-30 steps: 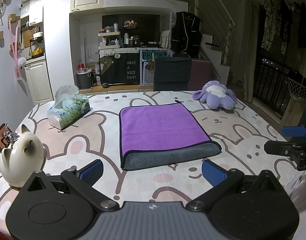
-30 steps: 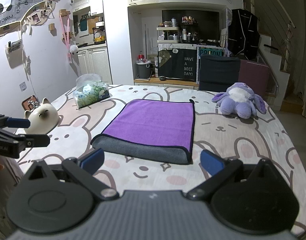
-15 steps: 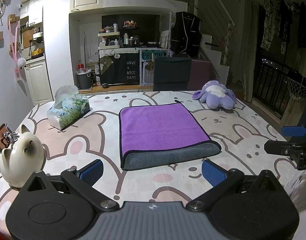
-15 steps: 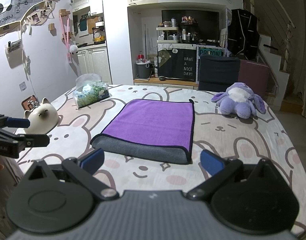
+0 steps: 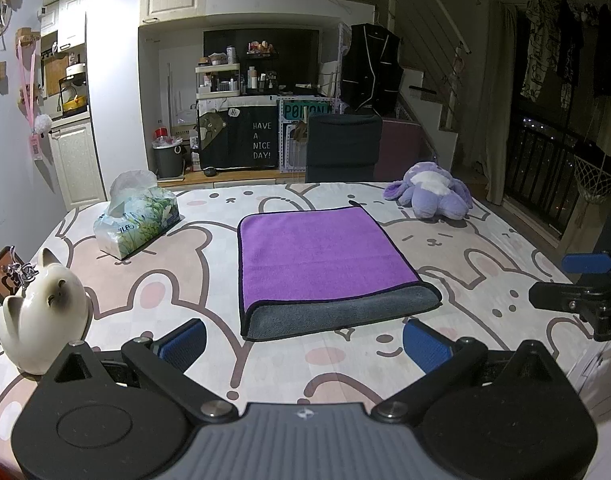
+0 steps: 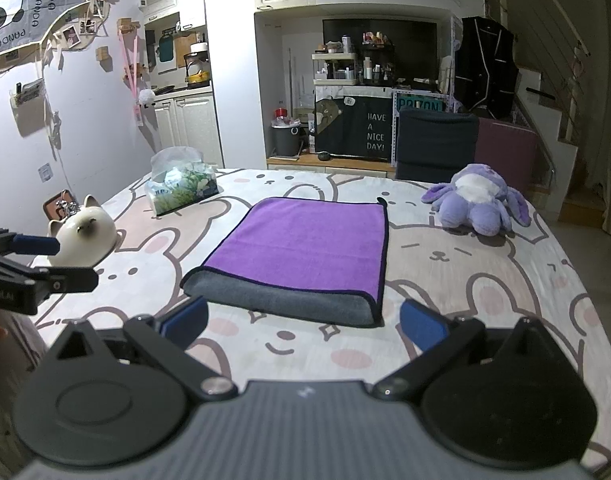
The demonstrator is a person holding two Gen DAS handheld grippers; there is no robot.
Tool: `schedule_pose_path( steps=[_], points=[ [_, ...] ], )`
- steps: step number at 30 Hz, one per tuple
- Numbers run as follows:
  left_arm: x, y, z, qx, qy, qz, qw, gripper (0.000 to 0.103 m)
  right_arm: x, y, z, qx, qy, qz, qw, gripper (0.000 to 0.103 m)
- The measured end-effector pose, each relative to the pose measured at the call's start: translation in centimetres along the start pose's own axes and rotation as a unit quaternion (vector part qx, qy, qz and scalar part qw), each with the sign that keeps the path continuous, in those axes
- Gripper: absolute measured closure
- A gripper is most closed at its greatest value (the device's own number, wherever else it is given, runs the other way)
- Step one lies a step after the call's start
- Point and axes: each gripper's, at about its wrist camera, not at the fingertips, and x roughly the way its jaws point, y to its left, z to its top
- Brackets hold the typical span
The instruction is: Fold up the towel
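At the desk's left edge sits a cream cat figurine (image 5: 41,312), with a tissue pack (image 5: 139,220) behind it toward the far left corner. The purple towel (image 5: 317,256) lies folded flat in the middle of the desk (image 5: 177,272), its grey underside showing along the near fold, and a purple plush toy (image 5: 431,196) rests near the far right corner. The left tongs (image 5: 303,340) and right tongs (image 6: 303,326) both hover at the near edge, spread wide and holding nothing, their blue pads just short of the towel.
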Motion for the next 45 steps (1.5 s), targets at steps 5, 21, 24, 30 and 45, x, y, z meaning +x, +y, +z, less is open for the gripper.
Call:
schedule_pose_path(
  steps=[5,21,24,30,45],
  points=[
    [-0.7,-0.4,0.8,0.004,-0.002,-0.002,1.0,0.0,-0.1,0.1,0.0,0.001,-0.003,-0.004,1.0,0.0],
    [-0.3,-0.3,4.2,0.018,-0.023,-0.016,0.9994,0.0,-0.3,-0.3,1.5,0.006,-0.027,-0.004,1.0,0.0],
    [0.2,-0.1,5.2,0.017,-0.026,-0.018,0.9994,0.0,-0.3,-0.3,2.0,-0.004,-0.037,-0.004,0.999,0.0],
    [1.8,0.5,7.1,0.023,-0.03,-0.018,0.9991,0.0,0.5,-1.1,2.7,-0.018,-0.058,-0.014,0.998,0.0],
    [6.8,2.6,10.7,0.016,-0.057,-0.008,0.9982,0.0,3.7,-2.8,4.2,-0.034,-0.084,-0.015,0.996,0.0]
  ],
)
